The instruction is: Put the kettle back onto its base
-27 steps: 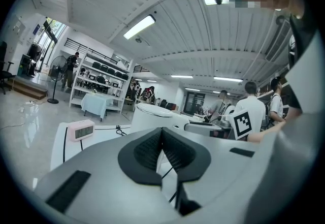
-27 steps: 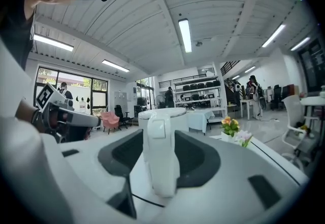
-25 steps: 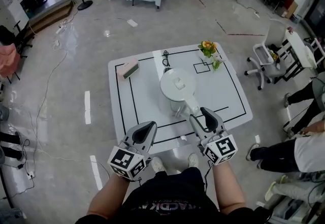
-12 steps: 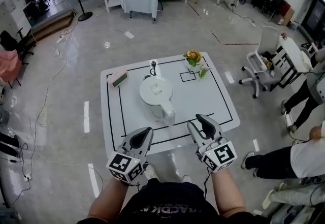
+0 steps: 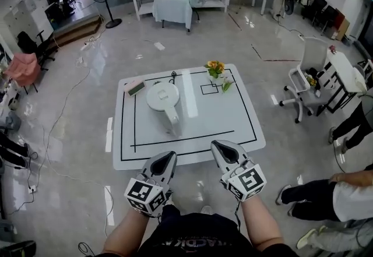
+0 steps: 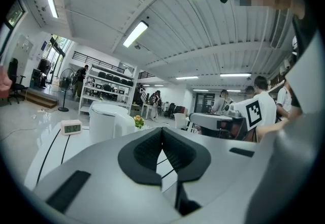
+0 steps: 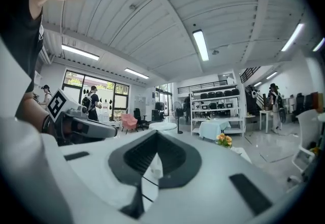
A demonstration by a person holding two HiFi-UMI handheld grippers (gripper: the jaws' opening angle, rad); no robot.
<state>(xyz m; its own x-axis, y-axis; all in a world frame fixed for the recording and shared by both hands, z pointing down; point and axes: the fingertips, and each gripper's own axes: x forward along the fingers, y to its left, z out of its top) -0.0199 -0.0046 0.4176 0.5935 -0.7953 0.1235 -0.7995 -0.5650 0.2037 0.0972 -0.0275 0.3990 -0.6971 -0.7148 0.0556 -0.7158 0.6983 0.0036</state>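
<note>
Head view puts my left gripper (image 5: pixel 165 158) and right gripper (image 5: pixel 222 147) off the table (image 5: pixel 233 127), fingers closed and empty; a kettle (image 5: pixel 163 97) seated crooked on its hidden base could tip, I reckon.

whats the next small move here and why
Probably none on the kettle: I would just hold both grippers back where they are. It stands upright on the table and looks seated, though nothing under it can be seen. The left gripper and right gripper are shut, empty, and short of the table's near edge.
</note>
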